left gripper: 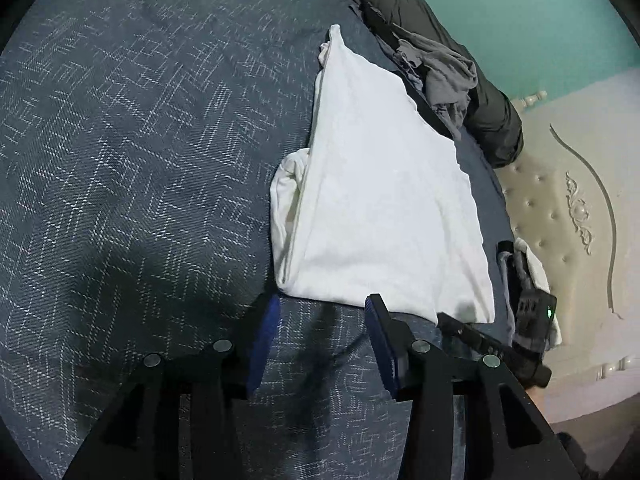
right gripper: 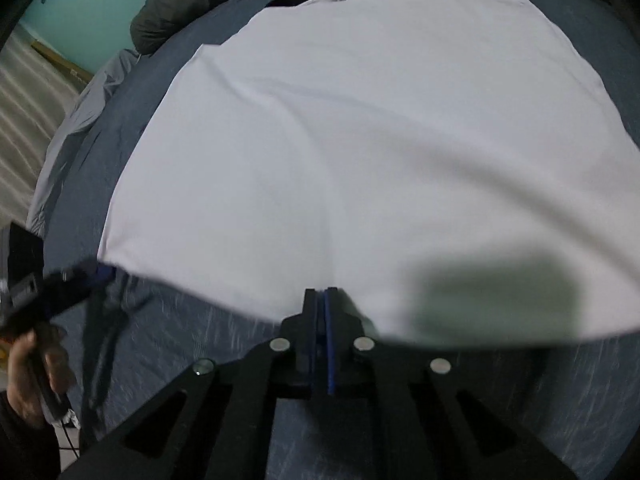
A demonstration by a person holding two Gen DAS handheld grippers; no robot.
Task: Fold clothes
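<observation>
A white garment (left gripper: 380, 200) lies partly folded on the blue patterned bed cover (left gripper: 120, 160), with a doubled layer along its left side. My left gripper (left gripper: 324, 304) stands open just short of the garment's near hem, with only bed cover between its blue pads. In the right wrist view the same garment (right gripper: 360, 140) spreads wide and flat. My right gripper (right gripper: 321, 290) is shut on its near hem, and a crease runs away from the tips. That gripper (left gripper: 444, 316) shows at the garment's near right corner in the left wrist view. The left gripper (right gripper: 96, 272) appears blurred at the near left corner.
A dark rolled quilt (left gripper: 480, 100) and crumpled grey clothes (left gripper: 444, 76) lie along the far side of the bed. A cream tufted headboard (left gripper: 560, 200) stands to the right. A hand (right gripper: 32, 372) holds the left gripper's handle. More grey cloth (right gripper: 72, 128) hangs off the bed's left edge.
</observation>
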